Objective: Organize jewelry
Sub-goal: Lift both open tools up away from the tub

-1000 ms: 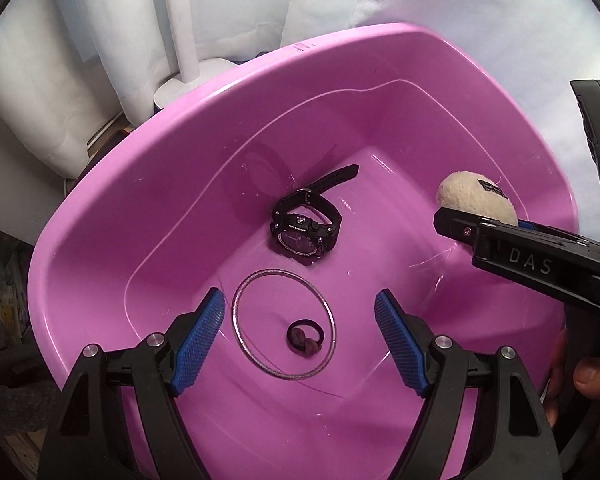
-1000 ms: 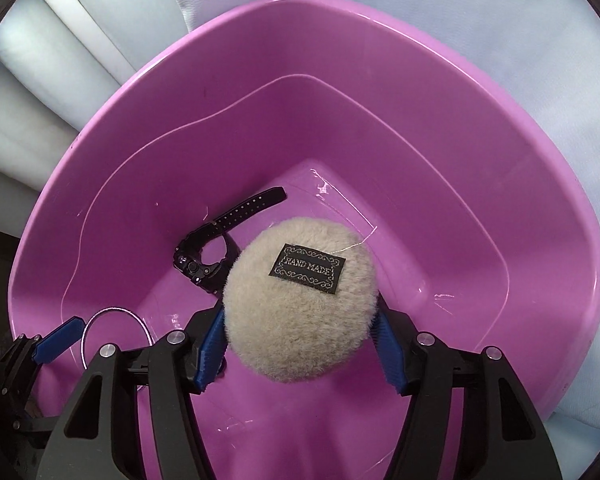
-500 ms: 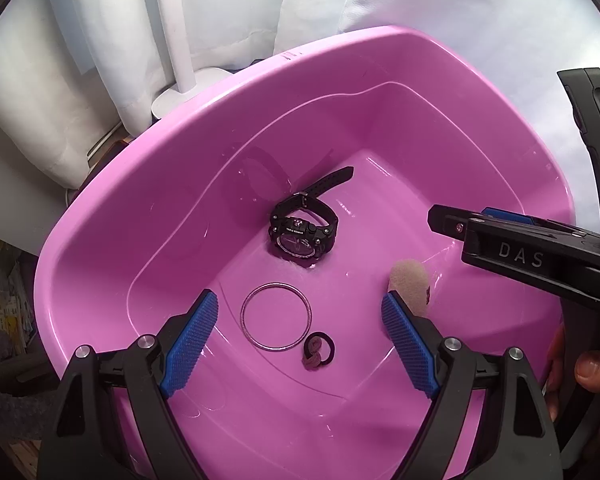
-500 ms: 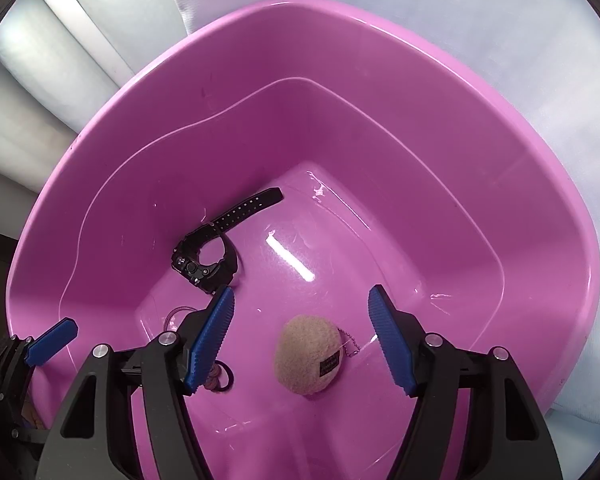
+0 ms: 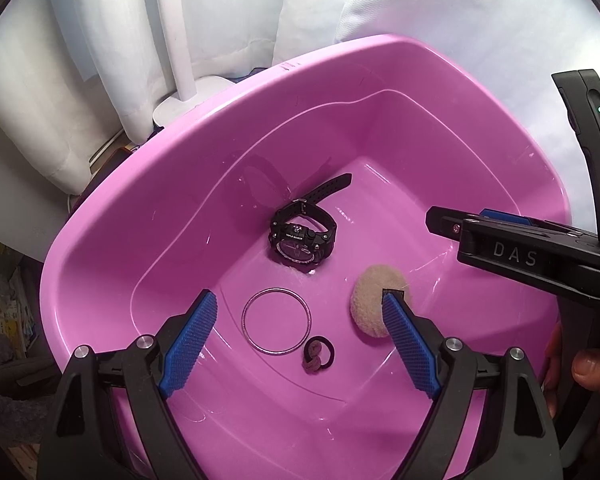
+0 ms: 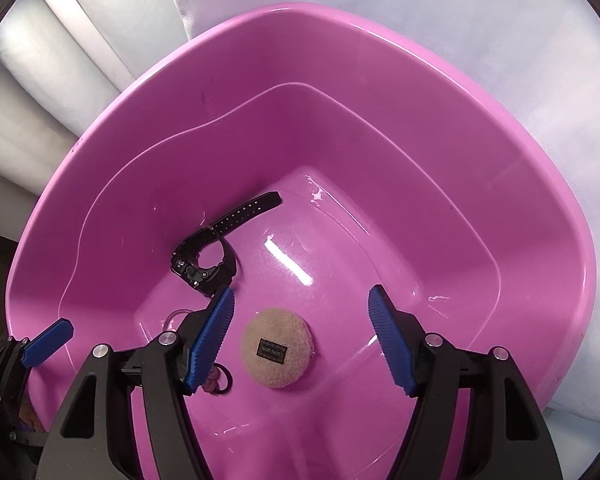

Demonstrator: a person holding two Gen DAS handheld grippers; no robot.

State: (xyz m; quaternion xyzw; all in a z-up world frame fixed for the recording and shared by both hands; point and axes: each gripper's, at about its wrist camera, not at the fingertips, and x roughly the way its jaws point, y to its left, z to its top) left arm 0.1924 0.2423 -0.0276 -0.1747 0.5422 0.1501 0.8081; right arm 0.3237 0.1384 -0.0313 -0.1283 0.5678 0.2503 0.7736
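Observation:
A pink plastic tub (image 5: 100,264) (image 6: 540,208) holds the jewelry. On its floor lie a black wristwatch (image 5: 302,236) (image 6: 206,260), a thin silver bangle (image 5: 277,322), a small dark hair tie (image 5: 318,354) (image 6: 216,380) and a beige fluffy round pouch (image 5: 370,304) (image 6: 277,347) with a black label. My left gripper (image 5: 298,344) hovers open above the bangle and hair tie, holding nothing. My right gripper (image 6: 300,338) hangs open over the pouch, which lies free below it. In the left wrist view the right gripper's black body (image 5: 540,256) reaches in from the right, held by a hand (image 5: 592,368).
White curtains (image 5: 80,60) and a white lamp pole with its base (image 5: 172,60) stand behind the tub. A white padded surface (image 6: 480,20) lies under and beyond the tub. Dark clutter sits low at the left (image 5: 4,320).
The right gripper let go of the fluffy pouch, which dropped to the tub floor and settled. The bangle and hair tie fell from near the left gripper to the floor too.

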